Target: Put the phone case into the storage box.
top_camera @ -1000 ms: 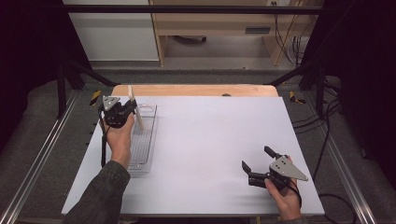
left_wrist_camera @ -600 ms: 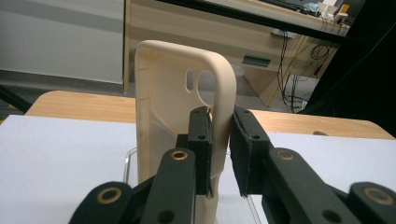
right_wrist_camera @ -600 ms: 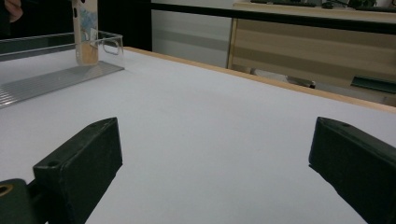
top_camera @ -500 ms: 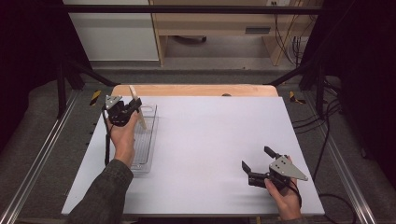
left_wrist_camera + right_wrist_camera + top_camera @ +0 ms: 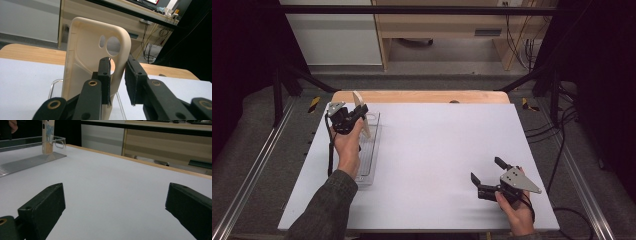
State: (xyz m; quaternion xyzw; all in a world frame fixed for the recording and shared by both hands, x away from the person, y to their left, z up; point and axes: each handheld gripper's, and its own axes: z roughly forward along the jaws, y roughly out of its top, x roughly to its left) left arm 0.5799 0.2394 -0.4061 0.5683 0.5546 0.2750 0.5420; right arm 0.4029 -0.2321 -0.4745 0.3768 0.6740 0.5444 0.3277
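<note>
Landmark: clear tray [image 5: 371,150] near left edge of white table [image 5: 437,150].

Left gripper [image 5: 354,116] over far end of tray, jaws clamped on one side edge of cream phone case [image 5: 95,57]. Case upright above far end of tray, camera cutouts uppermost; contact with tray floor not discernible.

Right gripper [image 5: 487,172] well right of tray, low over table at near edge, jaws spread wide, nothing between them.

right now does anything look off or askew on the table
Only the cream phone case: it stands on end, leaning, over the clear plastic tray, clamped by the left gripper. No spill or damage visible.
</note>
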